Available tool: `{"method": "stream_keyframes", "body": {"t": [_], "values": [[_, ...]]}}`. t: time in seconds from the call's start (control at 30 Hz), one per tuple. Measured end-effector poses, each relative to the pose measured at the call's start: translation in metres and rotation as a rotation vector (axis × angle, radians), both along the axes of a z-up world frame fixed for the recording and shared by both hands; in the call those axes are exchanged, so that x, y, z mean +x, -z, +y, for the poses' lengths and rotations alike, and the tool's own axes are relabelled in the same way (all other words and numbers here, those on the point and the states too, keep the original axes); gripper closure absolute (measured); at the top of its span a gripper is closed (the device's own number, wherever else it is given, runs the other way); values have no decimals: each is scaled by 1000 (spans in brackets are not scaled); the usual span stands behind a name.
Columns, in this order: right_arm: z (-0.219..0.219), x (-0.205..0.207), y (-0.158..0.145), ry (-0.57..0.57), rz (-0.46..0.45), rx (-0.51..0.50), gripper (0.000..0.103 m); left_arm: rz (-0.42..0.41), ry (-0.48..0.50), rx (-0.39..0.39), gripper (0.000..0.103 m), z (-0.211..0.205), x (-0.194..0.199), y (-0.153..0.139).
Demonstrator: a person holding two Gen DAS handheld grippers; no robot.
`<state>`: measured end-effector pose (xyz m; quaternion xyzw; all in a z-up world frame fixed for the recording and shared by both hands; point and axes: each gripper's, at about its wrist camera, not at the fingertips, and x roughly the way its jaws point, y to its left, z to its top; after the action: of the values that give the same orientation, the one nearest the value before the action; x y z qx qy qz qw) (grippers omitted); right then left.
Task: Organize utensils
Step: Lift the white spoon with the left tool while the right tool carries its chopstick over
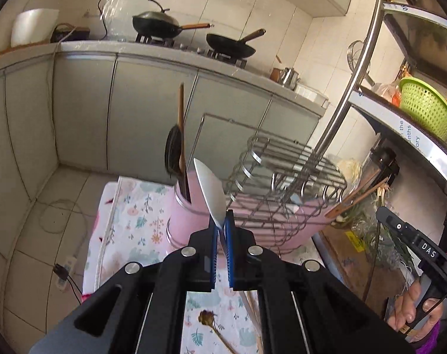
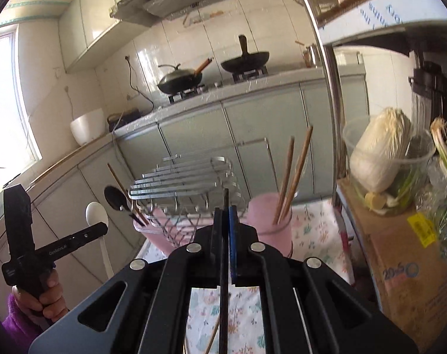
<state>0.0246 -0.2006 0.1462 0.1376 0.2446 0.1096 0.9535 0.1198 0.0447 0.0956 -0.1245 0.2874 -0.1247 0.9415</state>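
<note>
My left gripper is shut on a white spoon, held upright above the pink rack's left cup; the spoon also shows in the right wrist view. That cup holds a black ladle and a wooden-handled utensil. My right gripper is shut on a thin black chopstick in front of the wire dish rack. The right pink cup holds two wooden chopsticks. A gold spoon and chopsticks lie on the floral cloth.
A steel shelf pole stands right of the rack. A cardboard box with a tub of cabbage sits at right. A green basket is on the shelf. Two woks sit on the far stove.
</note>
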Motion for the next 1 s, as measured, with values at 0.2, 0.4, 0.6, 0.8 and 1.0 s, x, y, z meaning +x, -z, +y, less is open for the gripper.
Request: {"method": "stream_keyframes", "body": {"t": [0.2, 0.4, 0.6, 0.8, 1.0], "values": [[-1, 14, -36, 39, -176, -30, 99, -163, -70, 65, 98, -9, 14, -43], [-6, 31, -53, 84, -283, -34, 99, -281, -162, 151, 98, -12, 33, -61], [-5, 50, -52, 129, -336, -63, 98, -363, -203, 274, 98, -25, 53, -52], [-2, 62, -49, 153, -364, -94, 99, -419, -191, 390, 98, -46, 65, -27], [5, 70, -46, 165, -393, -134, 99, -384, -197, 419, 98, -48, 73, 3]]}}
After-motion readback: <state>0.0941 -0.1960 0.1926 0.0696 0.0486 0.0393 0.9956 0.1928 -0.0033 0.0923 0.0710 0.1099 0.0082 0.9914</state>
